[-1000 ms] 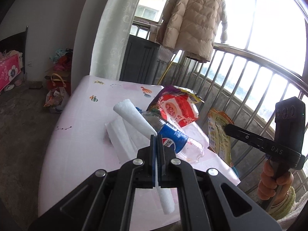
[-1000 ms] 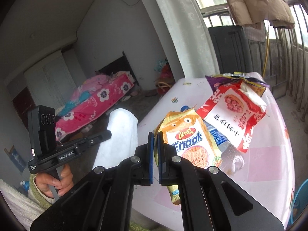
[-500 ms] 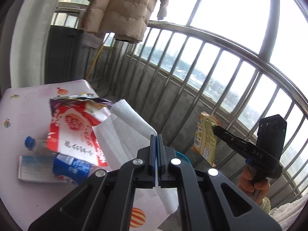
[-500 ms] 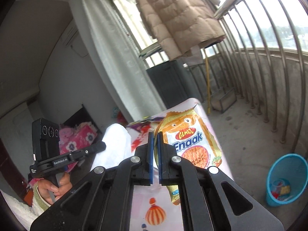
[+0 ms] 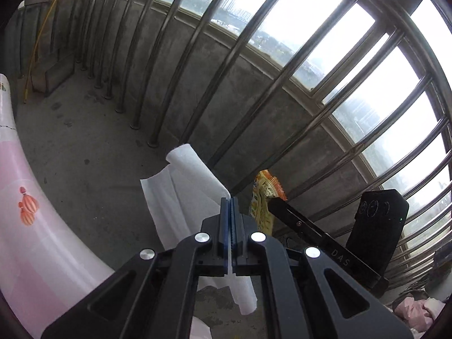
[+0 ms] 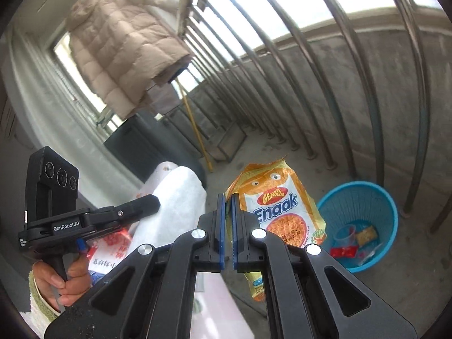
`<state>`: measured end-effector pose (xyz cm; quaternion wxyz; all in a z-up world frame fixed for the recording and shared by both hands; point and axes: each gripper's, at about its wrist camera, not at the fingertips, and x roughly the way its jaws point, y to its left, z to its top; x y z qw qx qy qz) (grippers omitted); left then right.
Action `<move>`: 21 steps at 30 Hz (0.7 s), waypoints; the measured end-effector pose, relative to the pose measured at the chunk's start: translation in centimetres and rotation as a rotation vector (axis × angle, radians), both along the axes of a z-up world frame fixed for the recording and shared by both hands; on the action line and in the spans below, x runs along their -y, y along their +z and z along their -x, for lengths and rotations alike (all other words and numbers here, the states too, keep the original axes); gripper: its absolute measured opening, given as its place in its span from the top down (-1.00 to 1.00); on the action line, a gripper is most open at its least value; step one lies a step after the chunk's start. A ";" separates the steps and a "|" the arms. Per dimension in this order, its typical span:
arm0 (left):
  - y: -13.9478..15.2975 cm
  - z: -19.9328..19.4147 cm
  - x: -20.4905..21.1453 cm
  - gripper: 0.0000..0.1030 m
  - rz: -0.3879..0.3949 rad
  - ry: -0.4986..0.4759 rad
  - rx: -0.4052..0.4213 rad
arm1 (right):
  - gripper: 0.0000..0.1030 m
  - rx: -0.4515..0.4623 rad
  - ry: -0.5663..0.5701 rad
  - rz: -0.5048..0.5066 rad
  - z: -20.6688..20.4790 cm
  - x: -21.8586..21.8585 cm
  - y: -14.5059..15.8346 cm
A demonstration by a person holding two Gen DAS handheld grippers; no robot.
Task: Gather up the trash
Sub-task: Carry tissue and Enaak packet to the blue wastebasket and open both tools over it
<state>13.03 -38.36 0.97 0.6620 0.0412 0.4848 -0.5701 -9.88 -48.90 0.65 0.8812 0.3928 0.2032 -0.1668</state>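
Note:
My left gripper [image 5: 230, 200] is shut on a white foam sheet [image 5: 192, 192], partly rolled, held in the air over the concrete floor. It also shows in the right wrist view [image 6: 175, 197]. My right gripper [image 6: 228, 197] is shut on an orange Enaak noodle packet [image 6: 279, 206], held above the floor to the left of a blue waste basket [image 6: 361, 197]. The packet's edge shows in the left wrist view [image 5: 264, 197] beside the right gripper [image 5: 272, 202]. The basket holds several wrappers.
The pink table [image 5: 31, 226] curves along the left. A red-and-white snack bag [image 6: 113, 248] lies on it behind the left gripper. Metal railing bars [image 5: 254, 65] and a low concrete wall close off the balcony. A beige coat [image 6: 124, 45] hangs above a dark cabinet [image 6: 147, 144].
Both grippers have swung right, away from the table and toward the railing, carrying the foam sheet and the noodle packet. The blue basket now sits closer in the right wrist view.

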 end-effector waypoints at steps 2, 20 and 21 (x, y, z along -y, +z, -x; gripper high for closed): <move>-2.0 -0.3 3.8 0.98 -0.041 -0.019 -0.027 | 0.95 0.001 -0.042 -0.072 0.4 2.3 -2.2; -14.9 -0.8 16.2 -0.07 -0.313 -0.011 0.087 | 0.15 -0.253 -0.275 -0.370 1.1 11.2 -19.0; -14.7 -0.7 16.0 -0.07 -0.310 -0.011 0.094 | 0.13 -0.254 -0.284 -0.365 1.3 10.9 -18.9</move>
